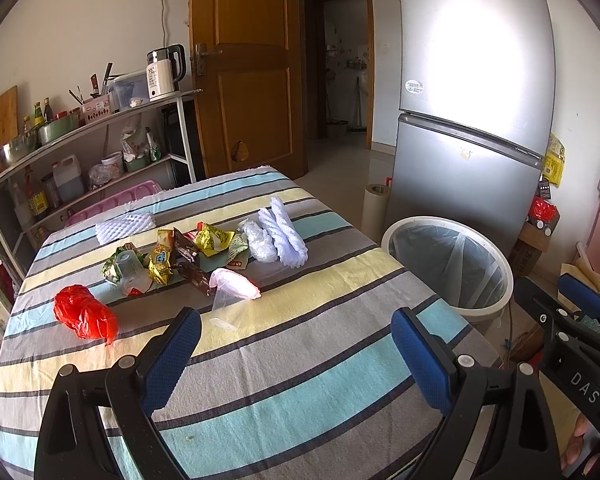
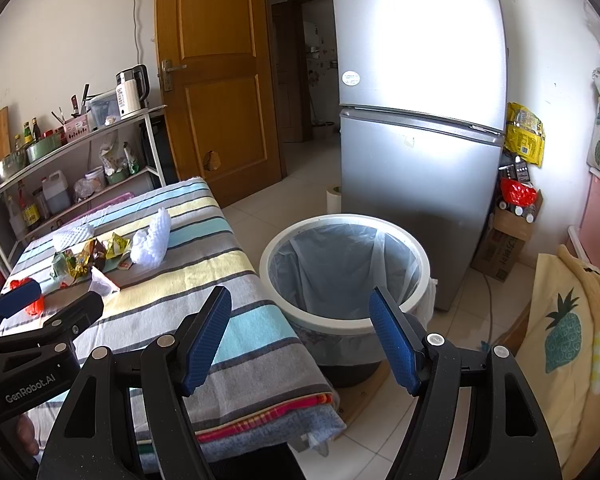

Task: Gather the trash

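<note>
Trash lies scattered across the far half of the striped tablecloth point(image 1: 300, 360): a crumpled red plastic bag point(image 1: 85, 316), several snack wrappers point(image 1: 168, 258), a clear plastic cup point(image 1: 129, 270), a pink-white bag point(image 1: 236, 286), white foam netting point(image 1: 282, 232) and a white foam pad point(image 1: 126, 227). A white-rimmed bin with a clear liner point(image 1: 450, 266) point(image 2: 344, 272) stands on the floor right of the table. My left gripper point(image 1: 296, 332) hovers open over the near tablecloth, short of the trash. My right gripper point(image 2: 300, 312) is open at the table's right edge, with the bin just beyond it. Neither holds anything.
A silver fridge point(image 2: 416, 120) stands behind the bin, beside a wooden door point(image 1: 244, 72). A metal shelf point(image 1: 100, 148) with a kettle, bowls and bottles runs along the left wall. A pineapple-print cloth point(image 2: 564, 332) and a cardboard box point(image 2: 504, 244) are at the right.
</note>
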`<state>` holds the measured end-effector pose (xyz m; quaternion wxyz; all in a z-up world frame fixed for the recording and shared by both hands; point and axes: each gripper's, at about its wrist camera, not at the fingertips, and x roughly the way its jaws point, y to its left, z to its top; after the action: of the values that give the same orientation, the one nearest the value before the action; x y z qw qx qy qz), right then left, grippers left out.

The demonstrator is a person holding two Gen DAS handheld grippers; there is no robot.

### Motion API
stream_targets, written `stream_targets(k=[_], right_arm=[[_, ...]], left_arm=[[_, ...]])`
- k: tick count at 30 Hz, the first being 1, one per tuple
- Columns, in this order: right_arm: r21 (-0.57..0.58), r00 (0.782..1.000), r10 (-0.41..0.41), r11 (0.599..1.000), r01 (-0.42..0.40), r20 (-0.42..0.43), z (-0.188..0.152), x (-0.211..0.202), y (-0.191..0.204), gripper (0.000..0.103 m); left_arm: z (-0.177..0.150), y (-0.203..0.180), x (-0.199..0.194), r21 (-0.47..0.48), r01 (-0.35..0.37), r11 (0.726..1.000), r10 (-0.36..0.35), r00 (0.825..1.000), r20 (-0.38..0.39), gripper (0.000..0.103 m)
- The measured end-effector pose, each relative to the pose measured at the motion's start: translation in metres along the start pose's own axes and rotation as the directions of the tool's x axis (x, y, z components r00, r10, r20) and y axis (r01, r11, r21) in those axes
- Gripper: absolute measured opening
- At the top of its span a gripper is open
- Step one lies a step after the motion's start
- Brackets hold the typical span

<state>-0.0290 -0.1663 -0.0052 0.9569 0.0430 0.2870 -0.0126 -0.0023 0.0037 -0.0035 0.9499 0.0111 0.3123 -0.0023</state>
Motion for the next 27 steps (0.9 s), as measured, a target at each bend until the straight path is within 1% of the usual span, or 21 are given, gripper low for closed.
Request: stream_targets(k=[27], right_arm=[[-0.003,1.0,0.003,1.0,-0.003,0.002,-0.001,-0.0011,0.0022,0.072]], left_arm=[[-0.0003,-0.0001,0.0013,-0.002,-0.002,1.0,0.002,1.0,-0.002,0.097]])
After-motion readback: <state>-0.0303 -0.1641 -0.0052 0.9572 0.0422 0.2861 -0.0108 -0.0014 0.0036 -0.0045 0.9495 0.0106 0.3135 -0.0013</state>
